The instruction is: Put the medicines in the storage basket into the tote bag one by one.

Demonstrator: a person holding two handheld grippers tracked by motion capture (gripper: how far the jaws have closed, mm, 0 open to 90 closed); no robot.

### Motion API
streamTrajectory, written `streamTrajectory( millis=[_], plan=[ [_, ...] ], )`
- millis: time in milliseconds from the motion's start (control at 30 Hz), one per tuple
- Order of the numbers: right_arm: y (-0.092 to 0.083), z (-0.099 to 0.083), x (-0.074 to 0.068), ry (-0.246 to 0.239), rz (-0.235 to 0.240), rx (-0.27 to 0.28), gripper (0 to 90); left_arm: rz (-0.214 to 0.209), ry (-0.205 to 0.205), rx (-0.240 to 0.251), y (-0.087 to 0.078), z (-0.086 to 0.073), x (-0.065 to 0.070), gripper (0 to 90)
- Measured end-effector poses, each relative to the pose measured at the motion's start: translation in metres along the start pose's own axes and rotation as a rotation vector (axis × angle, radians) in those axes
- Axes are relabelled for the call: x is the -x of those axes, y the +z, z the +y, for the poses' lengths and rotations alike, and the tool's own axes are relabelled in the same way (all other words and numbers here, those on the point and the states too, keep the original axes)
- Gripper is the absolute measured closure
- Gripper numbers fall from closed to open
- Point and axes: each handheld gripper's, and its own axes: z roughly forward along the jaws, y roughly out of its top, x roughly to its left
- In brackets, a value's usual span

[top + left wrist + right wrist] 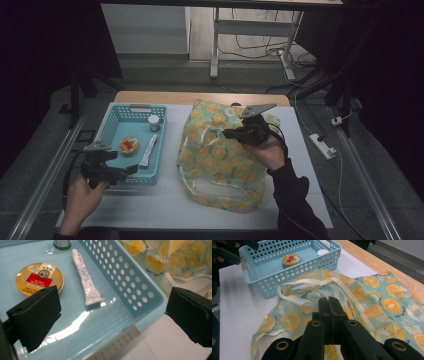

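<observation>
Here your left tool (pixel 131 169) sits with its jaws wide apart at the near right corner of the blue basket (pixel 112 116), one jaw inside and one outside the wall. Inside the basket lie a round gold tin (pixel 38 277), a white tube (pixel 85 282) and a small jar (pixel 154 122). Your right tool (pixel 328 305) has its jaws pressed together, hovering above the orange-print bag (pixel 220 160) spread on the white surface (pixel 160 200) beside the basket.

Left gripper (pixel 131 170) fingers spread wide; right gripper (pixel 329 305) fingers pressed together, empty.
</observation>
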Motion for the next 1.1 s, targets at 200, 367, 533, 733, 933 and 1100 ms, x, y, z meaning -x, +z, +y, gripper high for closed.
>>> streamTrajectory(
  millis=[200, 367, 533, 733, 933, 1100],
  plan=[
    [0.0, 0.0, 0.0, -0.001, 0.0, 0.002, 90.0, 0.014, 0.002, 0.002, 0.006, 0.009, -0.008, 0.0],
    [-0.001, 0.0, 0.0, 0.001, -0.003, 0.004, 90.0, 0.039, 0.012, -0.011, 0.01, 0.018, -0.014, 0.0],
    [-0.002, 0.0, 0.0, 0.001, -0.003, 0.01, 90.0, 0.065, 0.022, -0.042, 0.018, 0.027, -0.019, 0.0],
    [-0.002, 0.0, 0.001, 0.0, -0.004, 0.007, 90.0, 0.084, -0.005, -0.052, 0.028, 0.037, -0.028, 0.0],
    [-0.002, 0.0, 0.001, 0.0, -0.004, 0.006, 90.0, 0.104, -0.009, -0.086, 0.042, 0.048, -0.036, 0.0],
    [-0.001, -0.001, 0.002, 0.001, -0.006, 0.006, 90.0, 0.131, -0.006, -0.117, 0.054, 0.056, -0.042, 0.0]
  ],
)
